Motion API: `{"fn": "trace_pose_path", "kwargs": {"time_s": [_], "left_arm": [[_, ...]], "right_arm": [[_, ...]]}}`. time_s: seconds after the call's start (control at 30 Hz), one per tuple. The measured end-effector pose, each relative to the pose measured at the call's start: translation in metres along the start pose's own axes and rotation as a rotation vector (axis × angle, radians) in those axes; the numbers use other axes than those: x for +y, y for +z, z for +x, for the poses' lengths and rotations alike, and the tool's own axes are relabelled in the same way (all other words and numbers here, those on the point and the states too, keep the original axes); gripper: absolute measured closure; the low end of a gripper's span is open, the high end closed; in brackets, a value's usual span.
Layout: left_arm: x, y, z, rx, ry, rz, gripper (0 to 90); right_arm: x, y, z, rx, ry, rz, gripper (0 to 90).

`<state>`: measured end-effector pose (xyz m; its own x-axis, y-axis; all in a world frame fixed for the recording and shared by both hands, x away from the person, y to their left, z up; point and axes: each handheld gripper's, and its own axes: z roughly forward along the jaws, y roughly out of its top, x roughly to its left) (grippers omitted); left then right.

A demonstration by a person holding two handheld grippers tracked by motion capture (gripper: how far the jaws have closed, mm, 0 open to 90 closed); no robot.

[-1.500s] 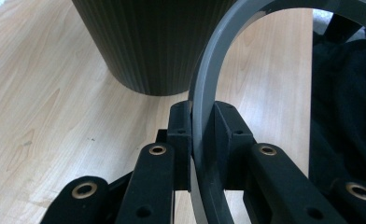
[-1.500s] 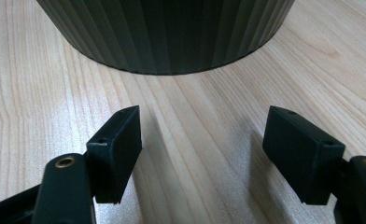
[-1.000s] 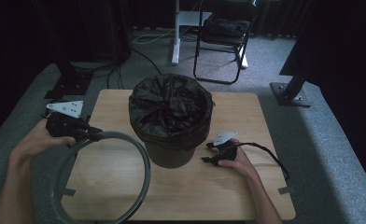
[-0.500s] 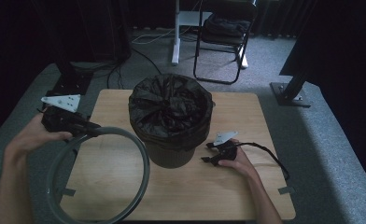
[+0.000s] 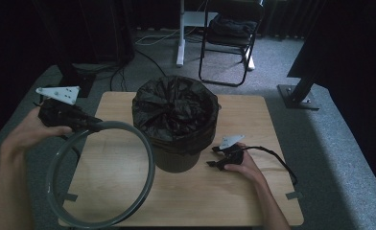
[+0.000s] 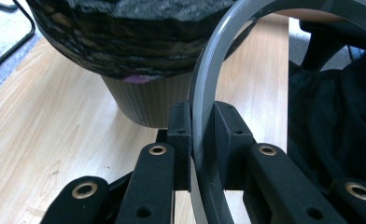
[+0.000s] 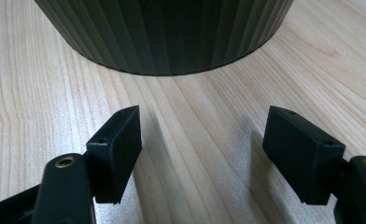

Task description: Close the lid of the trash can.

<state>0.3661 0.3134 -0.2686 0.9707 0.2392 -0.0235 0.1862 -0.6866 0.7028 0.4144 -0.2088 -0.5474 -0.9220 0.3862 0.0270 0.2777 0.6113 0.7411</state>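
The grey ring [image 5: 102, 175] hangs tilted over the near left part of the table [image 5: 253, 124], its far edge pinched in the left tongs [image 5: 92, 124] and the rest sloping down toward the person. In the left gripper view the two black jaws are clenched on either side of the ring's rim [image 6: 203, 116], pads pressed flat against it. The hand [image 5: 30, 132] holding those tongs sits up off the table at its left edge.

Just beyond the ring's right side stands the bin [image 5: 176, 158], ribbed and dark, with a black bag [image 5: 174, 108] bunched over its top. The ring is close beside it; I can't tell whether they touch.

On the other side of the bin the right tongs [image 5: 214, 155] rest low on the wood, pointing at the bin's base. Their jaws are released, spread wide with only bare tabletop between them, and the bin's ribbed wall [image 7: 167, 32] stands a little ahead of the tips, not touched. A cable [image 5: 277, 160] trails from them across the table.
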Motion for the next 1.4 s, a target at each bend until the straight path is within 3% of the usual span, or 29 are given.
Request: {"fn": "trace_pose_path", "kwargs": {"time_s": [0.2, 1.0, 1.4], "left_arm": [[0.006, -0.003, 0.005, 0.028, -0.020, -0.017, 78.5], [0.031, -0.012, 0.021, 0.047, -0.078, -0.063, 78.5], [0.050, -0.007, 0.033, 0.063, -0.108, -0.074, 78.5]], "right_arm": [[0.000, 0.000, 0.000, -0.001, 0.002, 0.000, 27.3], [0.000, 0.000, 0.000, -0.001, 0.007, -0.001, 27.4], [0.000, 0.000, 0.000, -0.001, 0.011, -0.003, 27.4]]}}
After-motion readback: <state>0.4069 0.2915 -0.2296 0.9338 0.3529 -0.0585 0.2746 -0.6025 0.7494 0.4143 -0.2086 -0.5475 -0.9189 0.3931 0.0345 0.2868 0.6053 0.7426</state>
